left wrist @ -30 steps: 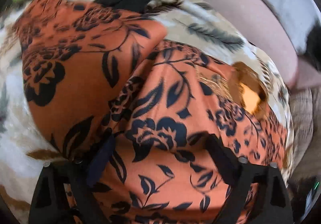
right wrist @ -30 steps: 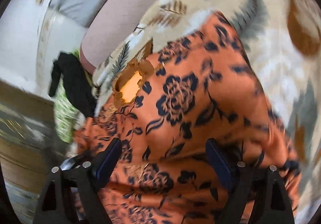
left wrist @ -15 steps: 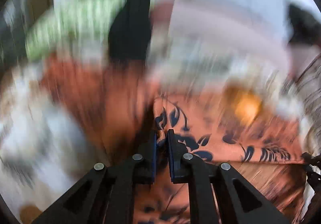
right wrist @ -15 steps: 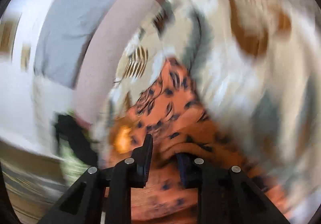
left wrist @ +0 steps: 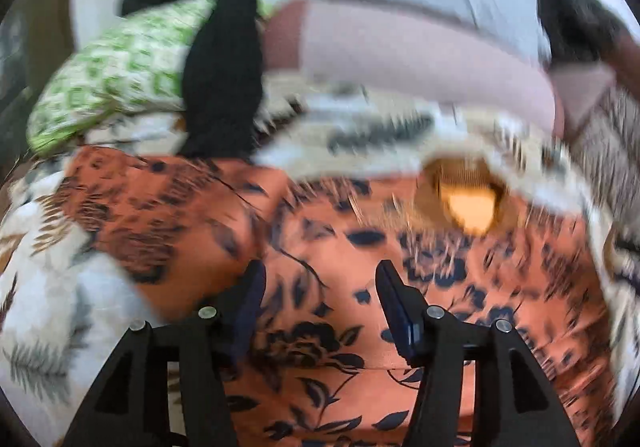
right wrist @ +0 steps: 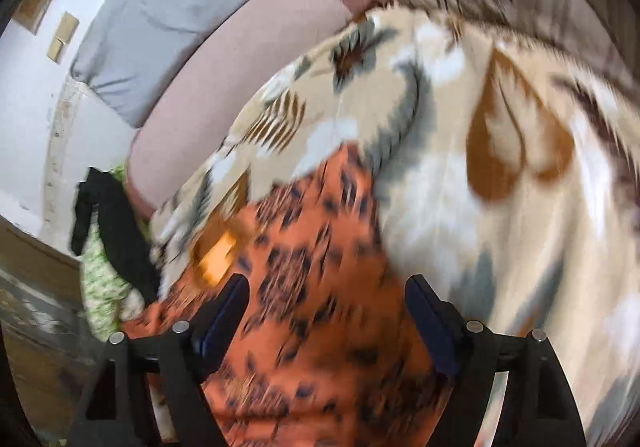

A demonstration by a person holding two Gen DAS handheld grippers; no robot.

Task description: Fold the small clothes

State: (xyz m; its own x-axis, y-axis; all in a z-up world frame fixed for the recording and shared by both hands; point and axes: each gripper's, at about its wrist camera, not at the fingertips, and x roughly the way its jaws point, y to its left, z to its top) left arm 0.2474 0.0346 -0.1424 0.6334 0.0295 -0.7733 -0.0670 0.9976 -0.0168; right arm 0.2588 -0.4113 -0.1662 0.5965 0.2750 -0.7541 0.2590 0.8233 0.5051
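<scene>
Fold just laid: orange floral garment (left wrist: pixel 328 287) released on bedspread (right wrist: pixel 500 247), left gripper (left wrist: pixel 320 311) and right gripper (right wrist: pixel 326 321) just reopened, empty (blurred). Next: regrip an edge.

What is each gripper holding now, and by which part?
Nothing. The left gripper and right gripper have just been opening; both stand open above the orange floral garment, pads not pressing it.

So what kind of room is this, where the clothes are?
Probably a bedroom. The orange flowered garment lies on a leaf-print bedspread, with a grey pillow against the wall and more clothes, green-patterned and black, piled beside it.
</scene>
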